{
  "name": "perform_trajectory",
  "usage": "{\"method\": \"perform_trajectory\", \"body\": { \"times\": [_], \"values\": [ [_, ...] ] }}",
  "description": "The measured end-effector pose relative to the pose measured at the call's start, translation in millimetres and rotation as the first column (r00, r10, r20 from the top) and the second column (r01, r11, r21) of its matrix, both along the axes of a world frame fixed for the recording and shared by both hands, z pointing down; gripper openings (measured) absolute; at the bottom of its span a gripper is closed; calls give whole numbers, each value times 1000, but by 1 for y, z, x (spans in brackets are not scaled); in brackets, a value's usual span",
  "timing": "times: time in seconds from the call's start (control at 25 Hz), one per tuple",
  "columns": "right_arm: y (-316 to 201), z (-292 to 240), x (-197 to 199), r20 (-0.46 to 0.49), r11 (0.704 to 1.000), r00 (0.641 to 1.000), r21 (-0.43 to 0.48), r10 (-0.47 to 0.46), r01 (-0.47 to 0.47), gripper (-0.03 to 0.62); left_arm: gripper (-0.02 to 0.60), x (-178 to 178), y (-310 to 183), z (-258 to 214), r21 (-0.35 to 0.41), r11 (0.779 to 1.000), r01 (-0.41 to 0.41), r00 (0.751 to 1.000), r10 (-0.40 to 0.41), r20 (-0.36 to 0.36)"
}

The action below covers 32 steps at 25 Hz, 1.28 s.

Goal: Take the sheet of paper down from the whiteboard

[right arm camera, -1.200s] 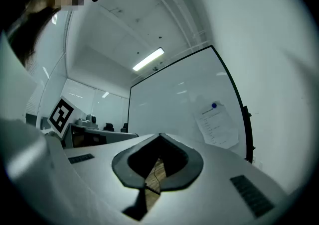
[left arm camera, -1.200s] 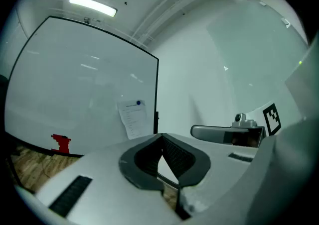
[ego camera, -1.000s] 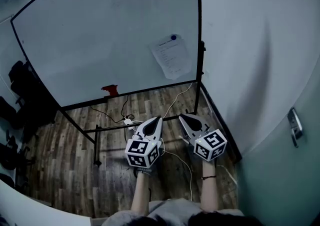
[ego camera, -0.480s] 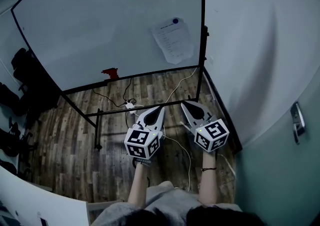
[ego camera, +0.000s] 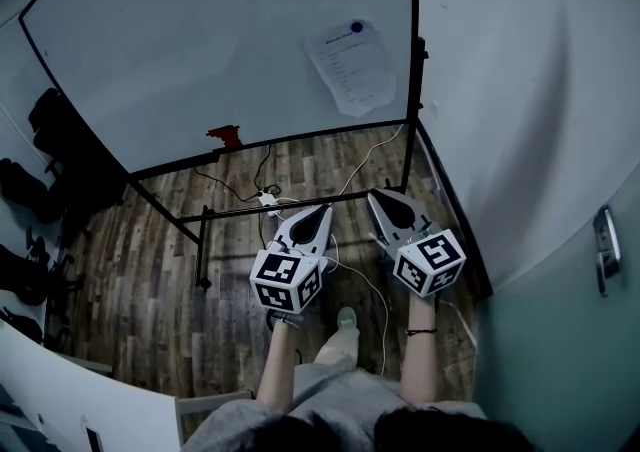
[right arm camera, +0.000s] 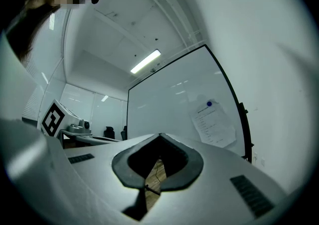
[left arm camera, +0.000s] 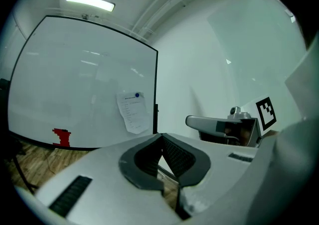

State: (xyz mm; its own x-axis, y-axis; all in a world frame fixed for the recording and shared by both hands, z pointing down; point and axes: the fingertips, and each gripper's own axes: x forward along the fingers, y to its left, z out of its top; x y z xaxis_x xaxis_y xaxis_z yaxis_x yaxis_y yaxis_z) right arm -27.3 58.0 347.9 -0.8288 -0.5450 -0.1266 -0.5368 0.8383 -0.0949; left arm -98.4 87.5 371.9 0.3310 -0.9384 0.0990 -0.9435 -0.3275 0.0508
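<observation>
The left claw (ego camera: 322, 208) and right claw (ego camera: 376, 195) sit closed on nothing at lower centre; the sheet of paper (ego camera: 352, 66) hangs upper right on the whiteboard (ego camera: 200, 50), under a blue magnet (ego camera: 357, 27), well apart; probably best to free the magnet first, then pinch an edge.

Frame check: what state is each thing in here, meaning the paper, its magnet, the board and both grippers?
sheet of paper: hanging on the board, not taken down
blue magnet: on the paper's top edge, pinning it
whiteboard: upright on its stand, no writing visible
red item: at the board's lower edge
left gripper: jaws shut, empty, apart from the board
right gripper: jaws shut, empty, apart from the board
</observation>
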Motion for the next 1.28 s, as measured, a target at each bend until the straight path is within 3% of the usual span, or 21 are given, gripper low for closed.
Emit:
{"method": "perform_trajectory", "body": {
  "times": [0.44,0.84,1.28],
  "values": [
    [-64,-1,-7,-32,1000,999,20,24,-23,0,5,-3,-70,3,19,999,-33,999,34,-29],
    [-132,2,-28,-45,1000,999,9,26,-25,0,5,-38,-138,6,12,1000,-4,998,5,-58],
    [-201,-2,-46,-49,999,998,12,39,-38,2,5,-52,-213,-4,39,998,-41,998,43,-55]
  ]
}}
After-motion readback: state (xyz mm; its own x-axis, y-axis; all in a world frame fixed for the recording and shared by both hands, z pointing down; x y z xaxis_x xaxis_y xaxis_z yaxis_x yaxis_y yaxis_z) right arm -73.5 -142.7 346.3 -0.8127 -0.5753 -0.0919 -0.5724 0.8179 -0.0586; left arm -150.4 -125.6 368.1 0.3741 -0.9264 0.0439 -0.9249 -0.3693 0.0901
